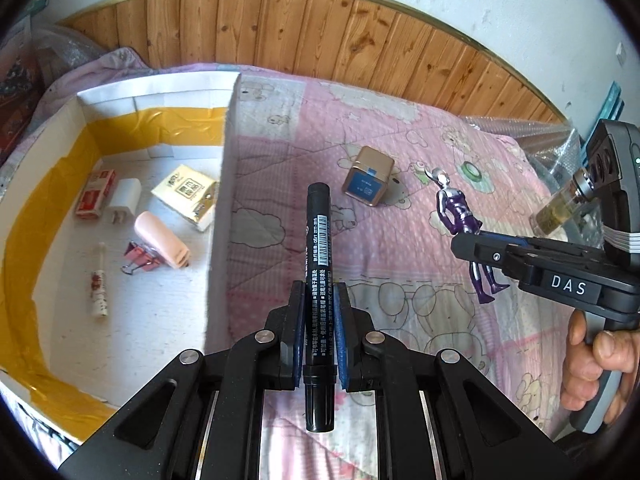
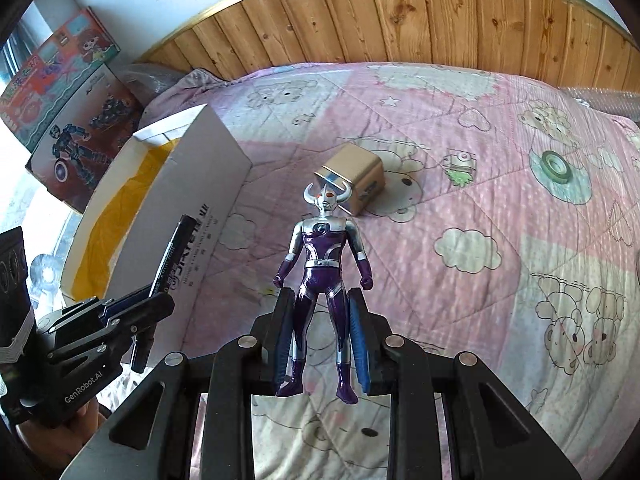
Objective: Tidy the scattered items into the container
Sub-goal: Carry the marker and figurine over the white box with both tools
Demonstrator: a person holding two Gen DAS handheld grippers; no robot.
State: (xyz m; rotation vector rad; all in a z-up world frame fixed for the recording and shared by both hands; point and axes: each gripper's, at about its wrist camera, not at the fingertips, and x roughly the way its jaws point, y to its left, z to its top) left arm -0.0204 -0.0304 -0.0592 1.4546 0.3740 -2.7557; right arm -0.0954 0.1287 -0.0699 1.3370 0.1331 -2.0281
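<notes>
My left gripper (image 1: 319,292) is shut on a black marker pen (image 1: 318,240), which points forward, lifted above the pink quilt just right of the box wall. My right gripper (image 2: 322,300) is shut on the legs of a purple and silver toy figure (image 2: 323,256), held up off the bed. The open white cardboard box (image 1: 222,184) with yellow tape lies at the left and holds several small items. From the right wrist view the left gripper (image 2: 154,300) with the marker (image 2: 172,256) shows beside the box (image 2: 188,208). A gold cube tin (image 1: 369,176) lies on the quilt.
A green tape roll (image 2: 555,166) lies on the quilt at the right. A small glass bottle (image 1: 554,214) stands near the bed's right edge. Toy cartons (image 2: 72,120) lean at the far left. A wooden headboard (image 2: 400,16) bounds the far side. A hand (image 1: 596,368) holds the right gripper's handle.
</notes>
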